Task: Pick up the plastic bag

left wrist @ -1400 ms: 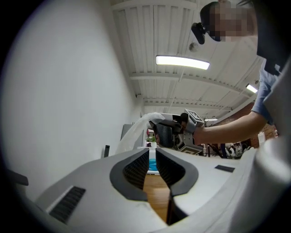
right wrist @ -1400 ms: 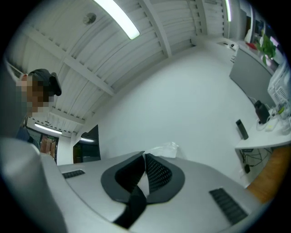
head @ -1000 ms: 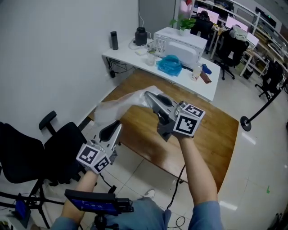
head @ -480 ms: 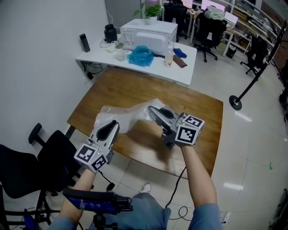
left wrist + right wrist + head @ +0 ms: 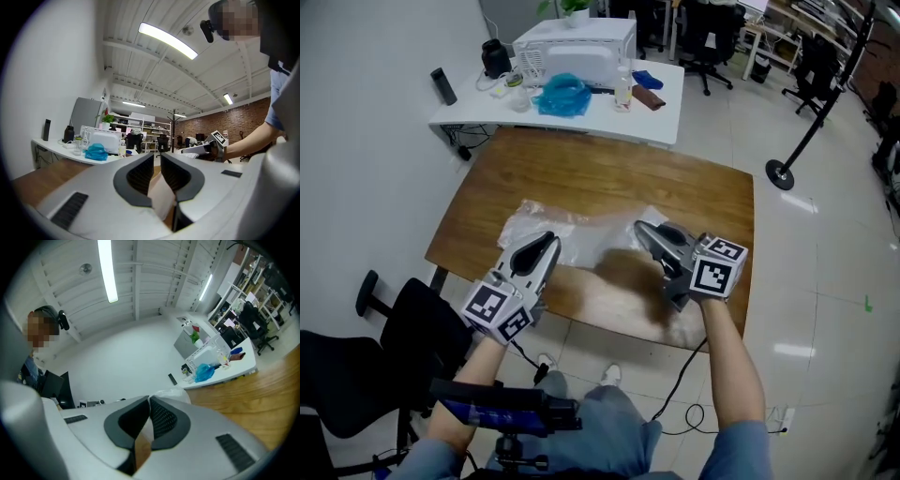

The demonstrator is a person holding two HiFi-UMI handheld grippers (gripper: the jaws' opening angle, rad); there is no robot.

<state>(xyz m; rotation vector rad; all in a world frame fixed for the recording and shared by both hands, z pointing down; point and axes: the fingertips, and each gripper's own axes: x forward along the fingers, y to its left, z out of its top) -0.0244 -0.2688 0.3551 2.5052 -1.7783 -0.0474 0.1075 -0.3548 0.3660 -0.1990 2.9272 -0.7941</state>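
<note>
A clear plastic bag [image 5: 581, 234] lies crumpled across the brown wooden table [image 5: 609, 178], between the two grippers. My right gripper [image 5: 642, 230] points level at the bag's right edge. Its jaws are shut, and the bag [image 5: 176, 392] bunches up right at the tips [image 5: 149, 399]. My left gripper [image 5: 548, 242] is over the bag's near-left edge. In the left gripper view its jaws [image 5: 157, 157] stand a narrow gap apart, with nothing plainly between them. The right gripper [image 5: 197, 149] shows across from it in that view.
A white desk [image 5: 661, 112] behind the table carries a white appliance [image 5: 577, 52], a blue bundle [image 5: 562, 94], a bottle and small items. A black office chair [image 5: 403, 328] stands near left. A floor stand base [image 5: 783, 173] is at the right.
Both grippers have come down toward the table. The bag, which hung raised from the right gripper's tip, now lies spread on the tabletop.
</note>
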